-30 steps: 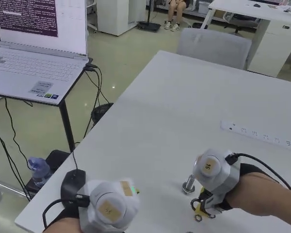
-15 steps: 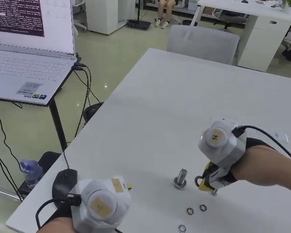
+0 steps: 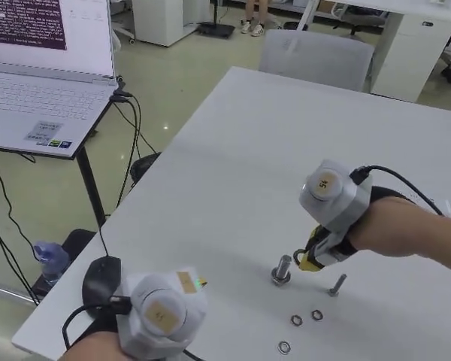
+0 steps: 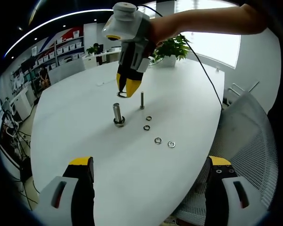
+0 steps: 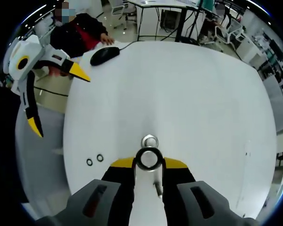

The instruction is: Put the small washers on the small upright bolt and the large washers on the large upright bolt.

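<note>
My right gripper (image 3: pixel 306 260) is shut on a large washer (image 5: pixel 148 158) and holds it just above the top of the large upright bolt (image 3: pixel 280 271), slightly to its right. The left gripper view shows that right gripper (image 4: pixel 126 89) with the washer (image 4: pixel 121 94) over the large bolt (image 4: pixel 118 114). The small upright bolt (image 3: pixel 337 284) stands to the right of the large one. Loose washers (image 3: pixel 296 320) lie on the table in front of the bolts. My left gripper (image 4: pixel 149 162) is open and empty, held back at the table's near edge.
The white table (image 3: pixel 286 150) stretches away bare behind the bolts. A black mouse (image 3: pixel 101 277) lies at the near left corner. A laptop (image 3: pixel 37 98) stands on a side stand to the left, and a grey chair (image 3: pixel 316 56) is at the table's far end.
My right gripper has lifted off the table with the washer and moved up and left, from beside the loose washers to just over the large bolt. The left gripper has stayed put.
</note>
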Action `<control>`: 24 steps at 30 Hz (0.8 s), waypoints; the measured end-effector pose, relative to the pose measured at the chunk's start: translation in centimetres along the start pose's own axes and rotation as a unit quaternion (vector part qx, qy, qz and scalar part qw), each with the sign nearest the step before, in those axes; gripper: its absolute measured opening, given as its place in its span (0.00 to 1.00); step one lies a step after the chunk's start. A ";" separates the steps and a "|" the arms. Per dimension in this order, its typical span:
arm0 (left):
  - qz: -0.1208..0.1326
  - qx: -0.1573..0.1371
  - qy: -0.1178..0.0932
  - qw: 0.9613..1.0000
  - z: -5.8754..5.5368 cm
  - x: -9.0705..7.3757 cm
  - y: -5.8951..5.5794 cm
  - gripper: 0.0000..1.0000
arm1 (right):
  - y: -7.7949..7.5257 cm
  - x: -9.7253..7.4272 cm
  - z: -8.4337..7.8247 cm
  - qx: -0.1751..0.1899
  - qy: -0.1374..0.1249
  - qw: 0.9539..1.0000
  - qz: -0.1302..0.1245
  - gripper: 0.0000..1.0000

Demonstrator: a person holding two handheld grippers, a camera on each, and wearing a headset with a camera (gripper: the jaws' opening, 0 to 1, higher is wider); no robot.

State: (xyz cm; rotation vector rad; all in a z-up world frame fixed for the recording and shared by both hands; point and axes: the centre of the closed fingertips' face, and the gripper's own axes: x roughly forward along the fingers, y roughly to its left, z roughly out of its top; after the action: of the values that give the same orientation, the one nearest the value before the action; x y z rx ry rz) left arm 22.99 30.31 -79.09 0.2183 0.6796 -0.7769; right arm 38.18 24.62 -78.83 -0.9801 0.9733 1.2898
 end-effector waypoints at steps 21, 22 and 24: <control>-0.003 -0.007 -0.003 1.000 0.1 0.5 0.3 0.99 | -0.3 2.8 0.6 -0.004 0.020 1.000 0.013 0.21; -0.002 -0.005 0.000 1.000 0.0 0.5 0.3 0.98 | -0.4 2.9 0.6 -0.004 0.020 1.000 0.014 0.21; -0.003 -0.006 0.000 1.000 0.0 0.6 0.3 0.98 | -0.4 3.1 0.6 -0.005 0.023 1.000 0.014 0.21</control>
State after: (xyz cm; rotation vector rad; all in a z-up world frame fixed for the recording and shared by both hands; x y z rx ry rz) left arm 23.53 30.21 -79.43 0.2058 0.6853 -0.7775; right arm 38.74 26.07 -81.64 -1.0120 1.0199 1.3004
